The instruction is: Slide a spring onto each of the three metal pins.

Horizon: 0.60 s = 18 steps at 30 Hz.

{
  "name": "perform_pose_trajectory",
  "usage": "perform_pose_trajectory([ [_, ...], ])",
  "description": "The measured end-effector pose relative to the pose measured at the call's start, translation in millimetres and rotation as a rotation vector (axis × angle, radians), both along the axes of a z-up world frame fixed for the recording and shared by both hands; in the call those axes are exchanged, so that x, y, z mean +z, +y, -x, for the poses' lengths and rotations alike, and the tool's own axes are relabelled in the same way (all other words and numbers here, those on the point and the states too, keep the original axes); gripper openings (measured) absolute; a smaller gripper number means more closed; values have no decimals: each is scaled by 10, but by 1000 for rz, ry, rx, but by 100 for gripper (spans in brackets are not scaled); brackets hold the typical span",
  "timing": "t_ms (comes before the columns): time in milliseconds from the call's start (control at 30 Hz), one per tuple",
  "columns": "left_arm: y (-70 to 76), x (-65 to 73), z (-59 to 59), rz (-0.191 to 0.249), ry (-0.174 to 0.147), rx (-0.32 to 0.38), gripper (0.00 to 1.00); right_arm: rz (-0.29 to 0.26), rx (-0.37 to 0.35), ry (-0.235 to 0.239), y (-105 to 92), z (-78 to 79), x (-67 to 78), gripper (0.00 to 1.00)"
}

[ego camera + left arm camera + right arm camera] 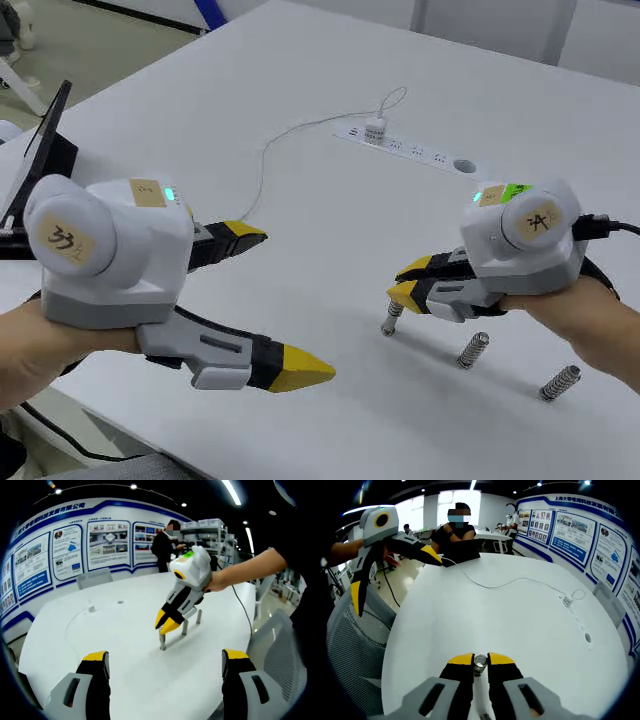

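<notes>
Since the move ahead turns on lining a spring up with a pin, read the scene from the table [330, 120] down. Your left gripper [275, 300] hangs over the near left part of it, jaws spread wide and holding nothing, well apart from the work. It has no part in this step.

Your right gripper [405, 281] is the one at the work. It points down and toward your left, its yellow tips drawn almost together. In the right gripper view the tips sit on either side of a coil, so they look closed on it.

Three pins stand in a row on the table under your right hand. The other pins [473, 350] [560, 383], nearer your wrist, each look wrapped in a coil already. The pin [392, 318] at the left end of the row stands directly below the right gripper's tips.

The spring [479, 664] is pinched at its upper end, seen nearly end-on between the tips. From the left gripper view it looks upright and in line with the pin, its lower part seemingly already over the shaft. How far down it sits I cannot tell. Judged so, the travel you need is straight down along the pin's axis, and any tilt could bind the coil.
</notes>
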<state>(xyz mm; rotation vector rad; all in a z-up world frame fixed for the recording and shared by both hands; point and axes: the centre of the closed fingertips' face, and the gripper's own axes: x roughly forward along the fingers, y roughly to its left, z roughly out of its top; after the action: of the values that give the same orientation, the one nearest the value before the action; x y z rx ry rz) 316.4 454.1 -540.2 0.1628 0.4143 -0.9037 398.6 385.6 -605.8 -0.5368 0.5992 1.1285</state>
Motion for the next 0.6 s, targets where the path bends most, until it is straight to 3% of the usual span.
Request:
perform_pose_trajectory([
  [233,35,-50,31,3,16,12,95,41,8,3,9,19,-165,10],
  [600,33,-100,65,-1,30,16,93,66,-3,7,-15,-1,-279,10],
])
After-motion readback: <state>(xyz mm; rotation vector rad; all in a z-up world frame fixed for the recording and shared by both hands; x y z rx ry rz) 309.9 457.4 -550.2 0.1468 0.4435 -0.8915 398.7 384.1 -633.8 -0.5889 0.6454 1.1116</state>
